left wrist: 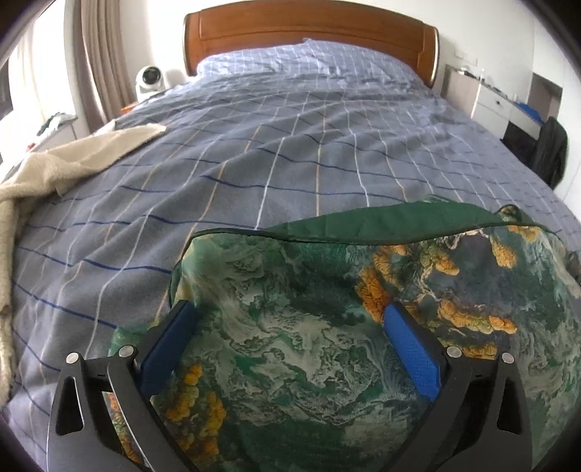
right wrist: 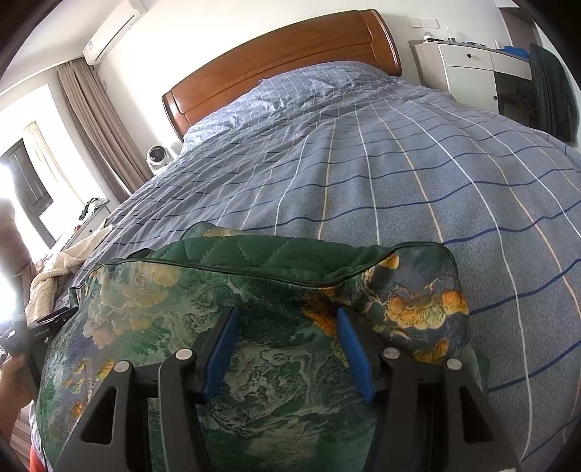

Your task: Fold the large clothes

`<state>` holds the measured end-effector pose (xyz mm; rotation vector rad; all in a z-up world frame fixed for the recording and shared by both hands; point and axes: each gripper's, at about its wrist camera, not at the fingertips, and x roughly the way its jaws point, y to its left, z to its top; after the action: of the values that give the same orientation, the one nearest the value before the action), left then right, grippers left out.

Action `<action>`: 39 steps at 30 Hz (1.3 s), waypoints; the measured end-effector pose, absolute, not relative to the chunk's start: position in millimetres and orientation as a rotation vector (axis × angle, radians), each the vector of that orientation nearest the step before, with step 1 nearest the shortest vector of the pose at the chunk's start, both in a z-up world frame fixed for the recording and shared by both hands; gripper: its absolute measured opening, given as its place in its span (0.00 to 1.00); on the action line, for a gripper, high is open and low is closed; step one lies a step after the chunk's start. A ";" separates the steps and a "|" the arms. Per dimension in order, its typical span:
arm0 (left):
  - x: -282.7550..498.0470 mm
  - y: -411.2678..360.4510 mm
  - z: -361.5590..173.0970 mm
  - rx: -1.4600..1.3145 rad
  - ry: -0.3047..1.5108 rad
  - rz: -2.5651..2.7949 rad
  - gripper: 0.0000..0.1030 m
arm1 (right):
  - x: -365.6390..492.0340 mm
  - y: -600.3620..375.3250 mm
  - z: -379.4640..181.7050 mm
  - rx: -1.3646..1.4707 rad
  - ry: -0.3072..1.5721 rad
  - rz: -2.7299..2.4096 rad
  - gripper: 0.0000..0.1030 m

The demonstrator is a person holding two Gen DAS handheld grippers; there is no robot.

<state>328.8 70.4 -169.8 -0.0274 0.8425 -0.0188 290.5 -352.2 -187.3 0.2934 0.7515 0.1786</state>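
A padded garment (left wrist: 308,345) with a green, white and orange print and a quilted dark green lining (left wrist: 381,221) lies bunched on the near end of the bed. My left gripper (left wrist: 290,316) hovers over its left part, jaws wide open, the blue pads (left wrist: 410,348) clear of the cloth. In the right wrist view the same garment (right wrist: 152,312) bulges up between the fingers of my right gripper (right wrist: 287,337). Its blue pads (right wrist: 352,348) press on a thick fold of printed fabric. The lining edge (right wrist: 261,257) is turned over just beyond them.
The bed's blue checked cover (left wrist: 290,152) stretches to a wooden headboard (left wrist: 308,25). A cream fleece blanket (left wrist: 72,156) lies at the left edge. A white dresser (right wrist: 464,69) and a dark hanging cloth (right wrist: 552,87) stand to the right. A hand (right wrist: 11,374) is at the left.
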 end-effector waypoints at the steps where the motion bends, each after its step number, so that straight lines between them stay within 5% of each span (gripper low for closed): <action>1: 329.9 72.9 -170.0 -0.043 0.850 -0.030 0.99 | 290.7 -351.9 -187.4 0.293 0.752 0.178 0.55; 39: 329.5 74.9 -172.1 -0.071 0.858 -0.048 0.99 | 292.8 -352.7 -189.9 0.300 0.746 0.186 0.55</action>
<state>329.5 74.9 -172.1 -0.0708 0.8585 -0.0484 292.8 -352.7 -189.9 0.3001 0.7460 0.1861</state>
